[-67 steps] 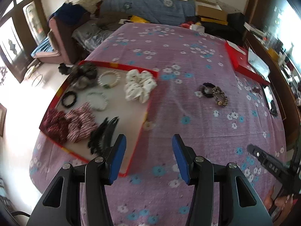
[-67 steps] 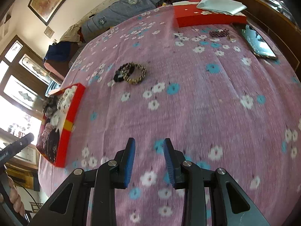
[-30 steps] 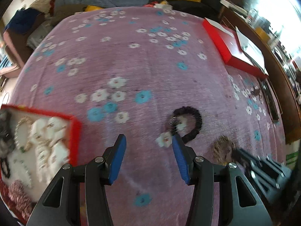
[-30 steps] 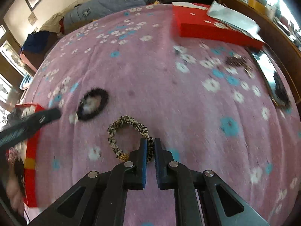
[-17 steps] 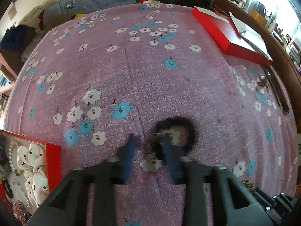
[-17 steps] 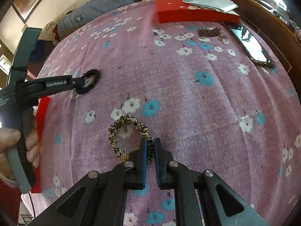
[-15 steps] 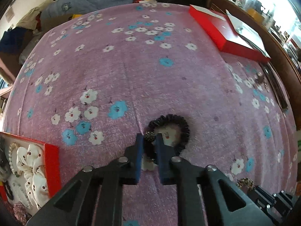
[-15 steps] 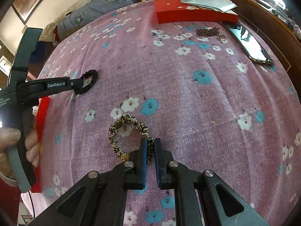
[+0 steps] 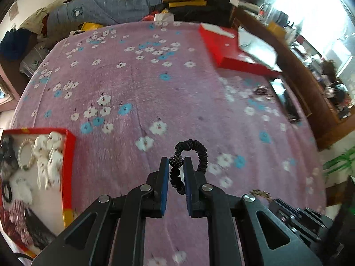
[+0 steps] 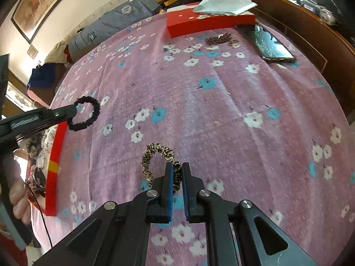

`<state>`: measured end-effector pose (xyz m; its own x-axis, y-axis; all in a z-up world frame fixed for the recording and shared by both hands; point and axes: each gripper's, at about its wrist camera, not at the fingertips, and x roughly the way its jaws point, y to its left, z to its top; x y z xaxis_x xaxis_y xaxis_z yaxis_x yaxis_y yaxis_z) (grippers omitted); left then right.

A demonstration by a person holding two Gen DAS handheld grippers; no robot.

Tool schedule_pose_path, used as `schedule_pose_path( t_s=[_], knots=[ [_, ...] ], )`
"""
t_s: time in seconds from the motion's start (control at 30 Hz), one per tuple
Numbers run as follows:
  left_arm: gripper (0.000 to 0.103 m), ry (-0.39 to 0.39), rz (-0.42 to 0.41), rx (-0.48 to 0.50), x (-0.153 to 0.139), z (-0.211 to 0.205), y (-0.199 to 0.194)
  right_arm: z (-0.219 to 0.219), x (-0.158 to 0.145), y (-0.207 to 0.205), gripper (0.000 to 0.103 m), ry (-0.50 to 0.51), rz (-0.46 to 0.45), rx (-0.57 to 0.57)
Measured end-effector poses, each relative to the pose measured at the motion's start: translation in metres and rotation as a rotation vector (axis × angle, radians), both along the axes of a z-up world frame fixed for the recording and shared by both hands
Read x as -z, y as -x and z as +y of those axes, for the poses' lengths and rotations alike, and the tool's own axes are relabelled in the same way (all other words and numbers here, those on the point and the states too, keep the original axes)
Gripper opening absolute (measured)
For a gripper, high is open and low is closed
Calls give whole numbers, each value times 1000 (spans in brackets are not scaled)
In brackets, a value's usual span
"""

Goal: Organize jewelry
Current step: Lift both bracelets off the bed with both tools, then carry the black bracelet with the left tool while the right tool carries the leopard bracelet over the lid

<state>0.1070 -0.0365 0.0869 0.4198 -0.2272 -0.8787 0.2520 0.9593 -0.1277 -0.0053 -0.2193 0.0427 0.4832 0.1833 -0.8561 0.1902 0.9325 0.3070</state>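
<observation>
The left gripper (image 9: 176, 168) has its jaws clenched on a black scrunchie (image 9: 200, 153), pinching it just below its dark beaded ball; the loop arcs up and to the right of the jaws, above the bed (image 9: 177, 88) with its purple flowered cover. In the right wrist view the same scrunchie (image 10: 93, 113) hangs from the left gripper's tip, just beside the tray's far end.

The right gripper (image 10: 176, 173) has its jaws clenched on a leopard scrunchie (image 10: 155, 149), gripping its right side while the loop stands up to the left of the jaws.

The red tray (image 9: 68, 155) lies at the bed's left edge. In it are a white scrunchie (image 9: 50, 155), a pearl bracelet (image 9: 23, 155) just beside it, a small black hair tie (image 9: 6, 190), dark scrunchies at the far end, a red patterned scrunchie (image 9: 13, 219) and a black clip (image 9: 37, 230) at the near end.

At the bed's far right lies a red box (image 10: 208, 21) with white paper (image 10: 224, 5) on it, a brown chain (image 10: 221, 38) near it, and a dark phone (image 10: 270, 45).
</observation>
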Motion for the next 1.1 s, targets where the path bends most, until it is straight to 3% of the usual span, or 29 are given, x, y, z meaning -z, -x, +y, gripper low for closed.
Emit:
schedule_pose_path(
  t_s=[0.23,0.57,1.1],
  knots=[
    [12,32,-34,-5,-33,3,47,-14,-23,37,8,-5,-43,10],
    [12,27,-76,-29,-51,8,101,-29,-50,78,8,26,-79,18],
    [12,28,-81,-20,-58,17,123,-22,-82,96,8,75,-129,32]
  ],
)
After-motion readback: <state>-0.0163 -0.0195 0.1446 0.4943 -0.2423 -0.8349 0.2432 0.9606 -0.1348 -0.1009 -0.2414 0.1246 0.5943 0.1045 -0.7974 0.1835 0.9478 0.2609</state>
